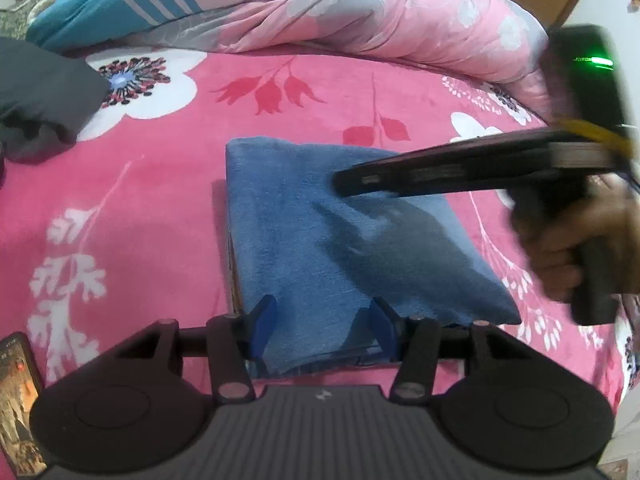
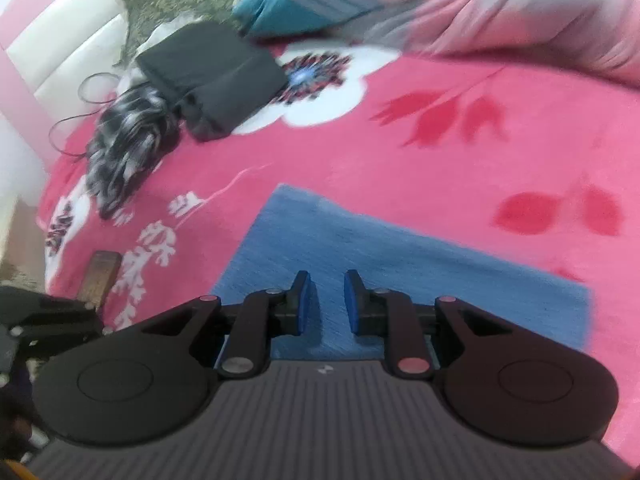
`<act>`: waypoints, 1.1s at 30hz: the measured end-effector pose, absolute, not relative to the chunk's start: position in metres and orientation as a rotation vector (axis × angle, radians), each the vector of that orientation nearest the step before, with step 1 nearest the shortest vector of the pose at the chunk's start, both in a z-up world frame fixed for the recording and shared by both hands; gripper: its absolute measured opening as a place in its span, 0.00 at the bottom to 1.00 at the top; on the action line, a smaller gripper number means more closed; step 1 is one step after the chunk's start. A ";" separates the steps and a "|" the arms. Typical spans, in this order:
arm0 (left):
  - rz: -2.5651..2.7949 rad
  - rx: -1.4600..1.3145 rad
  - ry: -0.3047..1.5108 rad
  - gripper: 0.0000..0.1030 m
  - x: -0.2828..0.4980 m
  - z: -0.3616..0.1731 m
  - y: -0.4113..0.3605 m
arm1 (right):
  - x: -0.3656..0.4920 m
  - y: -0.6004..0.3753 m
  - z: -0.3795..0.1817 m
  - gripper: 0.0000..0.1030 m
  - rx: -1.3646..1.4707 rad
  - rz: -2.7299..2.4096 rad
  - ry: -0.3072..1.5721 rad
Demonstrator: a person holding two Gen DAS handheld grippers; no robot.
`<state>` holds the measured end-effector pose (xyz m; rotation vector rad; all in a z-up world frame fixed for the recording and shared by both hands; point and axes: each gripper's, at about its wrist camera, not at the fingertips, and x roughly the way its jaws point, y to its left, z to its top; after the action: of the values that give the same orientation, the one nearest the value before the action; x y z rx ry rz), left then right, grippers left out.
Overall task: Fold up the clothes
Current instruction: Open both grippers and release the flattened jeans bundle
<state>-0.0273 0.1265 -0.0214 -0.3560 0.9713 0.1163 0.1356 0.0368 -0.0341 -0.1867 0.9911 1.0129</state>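
Pink bedspread [image 1: 168, 184], blue garment [image 1: 320, 240] between left jaws.

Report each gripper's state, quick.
Left gripper: open, astride the blue cloth's near edge.
Right gripper: narrow gap, gripping nothing.

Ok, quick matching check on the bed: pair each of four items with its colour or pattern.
Items:
1. folded cloth below the grippers
2. folded garment near the headboard
3. crumpled garment beside it
4. quilt

Looks:
A. dark grey
B. pale pink and grey floral
C. blue
D. black-and-white pattern

Pairs: 1-C, 2-A, 3-D, 4-B
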 end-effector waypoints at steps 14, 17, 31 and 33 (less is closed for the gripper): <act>0.152 -0.058 1.068 0.52 0.020 -0.023 0.089 | 0.074 -0.018 -0.045 0.19 -0.438 0.918 0.951; 0.168 -0.031 1.099 0.59 0.025 -0.024 0.082 | 0.084 -0.030 -0.043 0.22 -0.406 0.837 0.950; 0.303 0.005 1.260 0.74 0.052 -0.028 0.065 | 0.095 -0.053 -0.064 0.39 -0.309 0.797 1.001; 0.318 0.002 1.276 0.76 0.054 -0.028 0.065 | 0.094 -0.053 -0.064 0.39 -0.301 0.796 0.997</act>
<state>0.0539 0.0655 -0.0284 0.0022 1.2763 0.3183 0.0942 -0.0529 -0.0642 -0.3010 0.9969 0.7959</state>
